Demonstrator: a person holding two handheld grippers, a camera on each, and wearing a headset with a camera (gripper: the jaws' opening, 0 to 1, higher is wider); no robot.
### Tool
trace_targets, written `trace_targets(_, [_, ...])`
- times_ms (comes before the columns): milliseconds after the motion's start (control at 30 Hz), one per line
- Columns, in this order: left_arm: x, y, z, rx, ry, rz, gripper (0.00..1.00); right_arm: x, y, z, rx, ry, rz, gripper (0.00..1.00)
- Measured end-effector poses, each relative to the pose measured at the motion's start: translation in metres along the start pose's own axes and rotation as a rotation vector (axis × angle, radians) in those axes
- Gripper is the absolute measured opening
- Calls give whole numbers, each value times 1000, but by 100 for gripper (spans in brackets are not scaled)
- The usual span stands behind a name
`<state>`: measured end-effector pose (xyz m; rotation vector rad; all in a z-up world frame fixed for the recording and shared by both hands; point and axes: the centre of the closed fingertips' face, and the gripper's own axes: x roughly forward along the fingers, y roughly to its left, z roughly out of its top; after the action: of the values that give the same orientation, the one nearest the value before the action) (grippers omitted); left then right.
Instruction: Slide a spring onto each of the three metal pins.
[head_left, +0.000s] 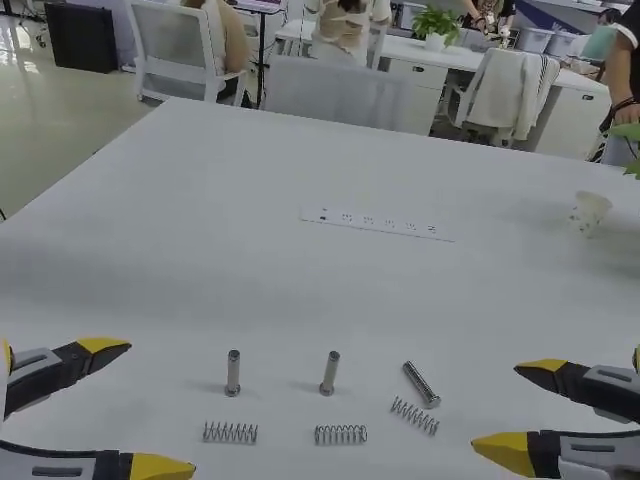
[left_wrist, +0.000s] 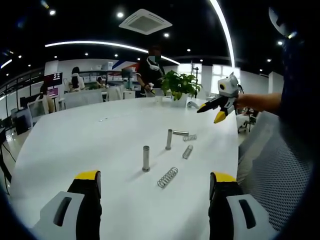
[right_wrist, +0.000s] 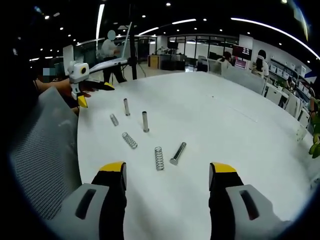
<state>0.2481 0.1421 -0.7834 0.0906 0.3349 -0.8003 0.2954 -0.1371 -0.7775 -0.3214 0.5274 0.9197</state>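
On the white tabletop (head_left: 300, 300), three coiled wire springs (head_left: 341, 434) are lying beside three silver metal pins (head_left: 329, 372), one lying flat, and with the yellow-tipped left gripper (head_left: 155, 405) and right gripper (head_left: 497, 405) both hanging open, a sloppy pinch is probably risking flicking a spring away.

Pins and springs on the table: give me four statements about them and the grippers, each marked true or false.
1. The left spring, middle spring and right spring lie on the table, none on a pin. True.
2. All three pins stand upright. False: the left pin and middle pin stand, but the right pin lies flat.
3. The left gripper holds a spring. False: it is open and empty.
4. The right gripper is open. True.
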Motion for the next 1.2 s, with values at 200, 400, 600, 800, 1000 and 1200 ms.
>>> trace_targets(200, [-2,1,0,1,3,3,86,7,-3,9,-16,8,-3,64])
trace_targets(400, [-2,1,0,1,5,4,86,15,-11,18,-19,21,-7,60])
trace_targets(600, [0,-1,1,4,7,2,86,27,-16,25,-26,45,-8,56])
trace_targets(800, [0,-1,2,3,7,5,86,40,-23,27,-10,75,-15,50])
trace_targets(1000, [1,-1,3,3,7,4,85,54,-30,26,-7,106,-24,47])
trace_targets(1200, [1,-2,3,2,4,3,85,67,-35,24,18,143,-40,43])
